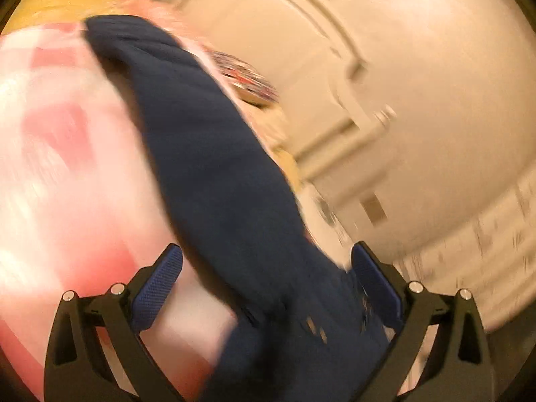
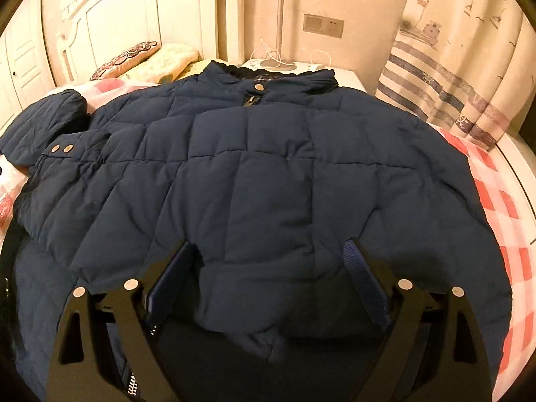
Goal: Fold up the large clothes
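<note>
- While the left view is blurred, the left gripper [image 1: 266, 268] stands released: both pads wide apart, a navy strip of the jacket [image 1: 214, 167] running between them toward the far side, touching neither pad clearly; likely a sleeve or edge swung over for a fold.
- Checked bedspread [image 1: 60, 154] lies left of that strip, headboard [image 1: 301, 50] beyond.
- Right gripper [image 2: 271, 268] also released, jaws wide, tilted down over the jacket's [image 2: 268, 174] lower hem, quilted fabric bulging between the fingers, not pinched.
- Jacket lies flat, collar [image 2: 268, 77] far from the tongs, 1 sleeve [image 2: 43, 124] folded in at far left, probably staged for the next fold.
</note>
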Demonstrator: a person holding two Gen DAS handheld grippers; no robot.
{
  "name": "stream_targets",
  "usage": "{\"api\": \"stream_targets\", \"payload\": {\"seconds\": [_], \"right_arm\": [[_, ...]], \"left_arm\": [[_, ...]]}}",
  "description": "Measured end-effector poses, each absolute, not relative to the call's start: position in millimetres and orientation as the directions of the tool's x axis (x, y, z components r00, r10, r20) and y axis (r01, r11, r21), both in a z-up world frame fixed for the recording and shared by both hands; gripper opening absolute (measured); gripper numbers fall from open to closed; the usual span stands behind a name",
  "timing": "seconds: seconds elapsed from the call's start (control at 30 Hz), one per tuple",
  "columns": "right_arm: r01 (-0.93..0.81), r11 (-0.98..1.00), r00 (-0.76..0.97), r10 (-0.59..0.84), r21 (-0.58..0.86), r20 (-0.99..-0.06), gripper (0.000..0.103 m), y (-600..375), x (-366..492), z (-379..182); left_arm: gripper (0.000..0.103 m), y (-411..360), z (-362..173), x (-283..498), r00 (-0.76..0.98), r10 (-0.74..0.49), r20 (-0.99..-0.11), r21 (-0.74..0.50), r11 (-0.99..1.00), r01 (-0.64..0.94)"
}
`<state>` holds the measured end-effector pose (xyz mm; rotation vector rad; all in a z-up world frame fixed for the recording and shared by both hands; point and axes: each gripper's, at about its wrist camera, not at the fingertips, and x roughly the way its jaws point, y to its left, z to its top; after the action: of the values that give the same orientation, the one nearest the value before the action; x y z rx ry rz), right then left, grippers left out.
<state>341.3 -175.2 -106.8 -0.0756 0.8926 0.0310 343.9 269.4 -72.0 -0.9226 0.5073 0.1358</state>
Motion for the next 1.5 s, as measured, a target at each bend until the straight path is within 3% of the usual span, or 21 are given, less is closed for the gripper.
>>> {"api": "stream_targets", "payload": {"seconds": [0.1, 0.27, 0.3, 0.33, 0.37, 0.4, 0.47, 0.57, 0.63, 0.73, 0.9, 1.03, 1.07, 1.1, 1.13, 1.17, 1.2, 1.27, 1.33, 1.4, 1.5], "right_arm": [[-0.060, 0.998, 0.623, 0.017, -0.026, -0.782, 0.087, -178.6, 339.7, -107.5], [-0.060, 0.998, 0.620, 0.028, -0.012, -0.784, 0.087, -180.4, 340.8, -108.2], [-0.060, 0.998, 0.620, 0.028, -0.011, -0.784, 0.087, -180.3, 340.9, -108.4], [-0.060, 0.998, 0.619, 0.030, -0.009, -0.785, 0.087, -180.5, 341.1, -108.5], [-0.060, 0.998, 0.619, 0.032, -0.006, -0.785, 0.087, -180.8, 341.2, -108.7], [-0.059, 0.998, 0.619, 0.033, -0.004, -0.785, 0.087, -180.6, 341.5, -108.8], [-0.059, 0.998, 0.619, 0.036, -0.001, -0.785, 0.087, -181.0, 341.4, -108.9], [-0.059, 0.998, 0.619, 0.035, -0.002, -0.785, 0.087, -180.8, 341.3, -109.0], [-0.059, 0.998, 0.619, 0.035, -0.002, -0.785, 0.087, -180.9, 341.2, -109.0], [-0.060, 0.998, 0.618, 0.037, 0.000, -0.785, 0.087, -181.2, 341.2, -108.9], [0.025, 0.993, 0.646, 0.073, 0.117, -0.760, 0.086, -206.8, 326.3, -90.8], [0.166, 0.979, 0.710, -0.038, 0.115, -0.703, 0.086, -244.1, 295.8, -63.0], [0.189, 0.977, 0.712, -0.066, 0.101, -0.699, 0.086, -252.8, 289.8, -59.4], [0.210, 0.974, 0.707, -0.093, 0.083, -0.701, 0.086, -262.5, 284.2, -57.8], [0.225, 0.972, 0.697, -0.110, 0.071, -0.708, 0.086, -272.1, 281.1, -57.4], [0.245, 0.967, 0.684, -0.124, 0.066, -0.718, 0.086, -282.4, 276.3, -59.9], [0.258, 0.963, 0.677, -0.127, 0.072, -0.724, 0.086, -289.4, 272.1, -62.4], [0.285, 0.953, 0.674, -0.121, 0.105, -0.728, 0.086, -304.7, 261.1, -68.3], [0.305, 0.943, 0.678, -0.118, 0.131, -0.726, 0.086, -313.4, 251.9, -72.2], [0.313, 0.935, 0.684, -0.102, 0.165, -0.722, 0.086, -322.5, 245.2, -75.5], [0.288, 0.942, 0.697, -0.082, 0.173, -0.712, 0.086, -319.3, 242.6, -74.3]], "left_arm": [[0.099, 334.8, -68.9, 355.5, 0.864, -0.048, -0.501, -0.743, 0.535, -0.401], [0.099, 407.5, -86.0, 388.8, 0.830, -0.063, -0.555, -0.763, 0.438, -0.477], [0.093, 415.4, -87.2, 394.0, 0.826, -0.065, -0.560, -0.759, 0.439, -0.481], [0.081, 421.4, -88.0, 398.7, 0.824, -0.056, -0.563, -0.753, 0.446, -0.484], [0.033, 425.4, -89.9, 403.0, 0.833, -0.077, -0.548, -0.765, 0.448, -0.462], [0.009, 427.9, -92.7, 405.9, 0.838, -0.112, -0.534, -0.784, 0.436, -0.441], [0.005, 421.9, -87.8, 399.6, 0.858, -0.091, -0.506, -0.796, 0.434, -0.423], [0.004, 378.2, -47.8, 383.0, 0.903, -0.041, -0.428, -0.744, 0.583, -0.326], [0.004, 322.3, -13.5, 371.7, 0.931, -0.101, -0.351, -0.695, 0.694, -0.187], [0.004, 223.9, 19.3, 367.8, 0.913, -0.257, -0.316, -0.572, 0.820, 0.034], [0.006, 60.1, 6.6, 355.3, 0.783, -0.461, -0.416, -0.346, 0.877, 0.333], [0.015, -35.5, -59.1, 357.7, 0.680, -0.387, -0.623, -0.164, 0.914, 0.371], [0.027, -45.8, -72.8, 358.3, 0.667, -0.359, -0.653, -0.126, 0.920, 0.371], [0.050, -53.5, -84.6, 359.5, 0.658, -0.337, -0.673, -0.089, 0.920, 0.381], [0.064, -67.3, -97.4, 353.6, 0.640, -0.316, -0.701, -0.021, 0.905, 0.424], [0.089, -80.5, -102.7, 347.6, 0.629, -0.299, -0.718, 0.045, 0.882, 0.469], [0.101, -89.1, -105.0, 342.9, 0.630, -0.280, -0.724, 0.098, 0.863, 0.495], [0.101, -102.5, -104.7, 318.7, 0.681, -0.224, -0.697, 0.252, 0.813, 0.525], [0.101, -102.8, -97.5, 304.1, 0.710, -0.208, -0.673, 0.317, 0.785, 0.532], [0.100, -92.7, -79.7, 287.4, 0.714, -0.263, -0.649, 0.272, 0.797, 0.540], [0.100, -40.3, -45.6, 261.2, 0.718, -0.420, -0.556, 0.078, 0.833, 0.548]]}}
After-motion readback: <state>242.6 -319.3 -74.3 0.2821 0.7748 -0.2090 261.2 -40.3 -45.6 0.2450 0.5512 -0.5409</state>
